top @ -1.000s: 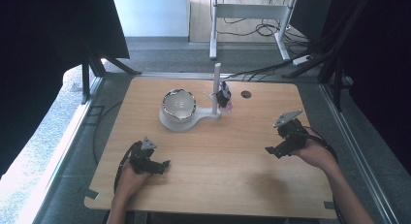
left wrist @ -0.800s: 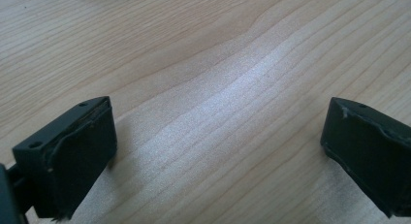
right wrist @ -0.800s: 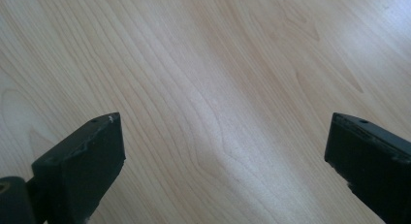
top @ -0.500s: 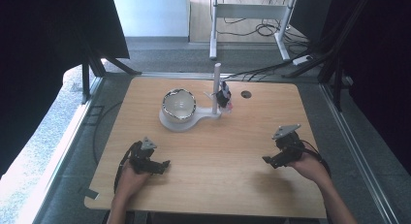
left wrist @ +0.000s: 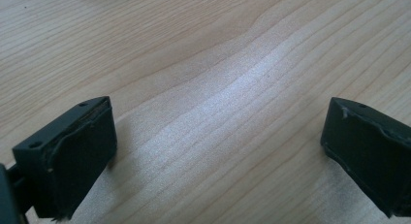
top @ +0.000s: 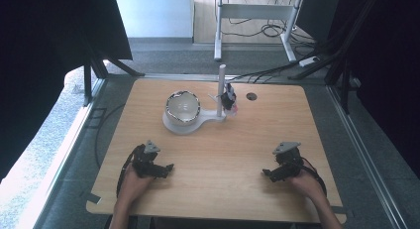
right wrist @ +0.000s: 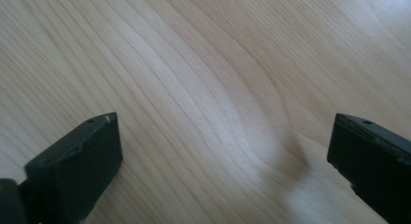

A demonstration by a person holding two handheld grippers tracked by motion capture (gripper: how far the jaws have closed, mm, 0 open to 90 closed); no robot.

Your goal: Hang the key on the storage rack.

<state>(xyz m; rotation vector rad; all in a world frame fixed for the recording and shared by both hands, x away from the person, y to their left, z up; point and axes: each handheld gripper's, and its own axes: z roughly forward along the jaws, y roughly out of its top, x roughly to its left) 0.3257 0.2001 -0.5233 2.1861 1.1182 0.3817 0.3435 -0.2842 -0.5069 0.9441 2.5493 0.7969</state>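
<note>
My left gripper rests low over the wooden table at the front left, held by a hand, with its jaws pointing right. In the left gripper view that gripper stands open over bare wood, nothing between the jaws. My right gripper sits at the front right in the other hand, jaws pointing left. The right gripper view has that gripper wide open above bare wood too.
A white stand at the table's back middle carries a shiny metal bowl and an upright white post with a small dark object clipped to it. A dark round hole lies right of the post.
My right gripper has come down and toward the front edge of the table. The left gripper has stayed in place.
</note>
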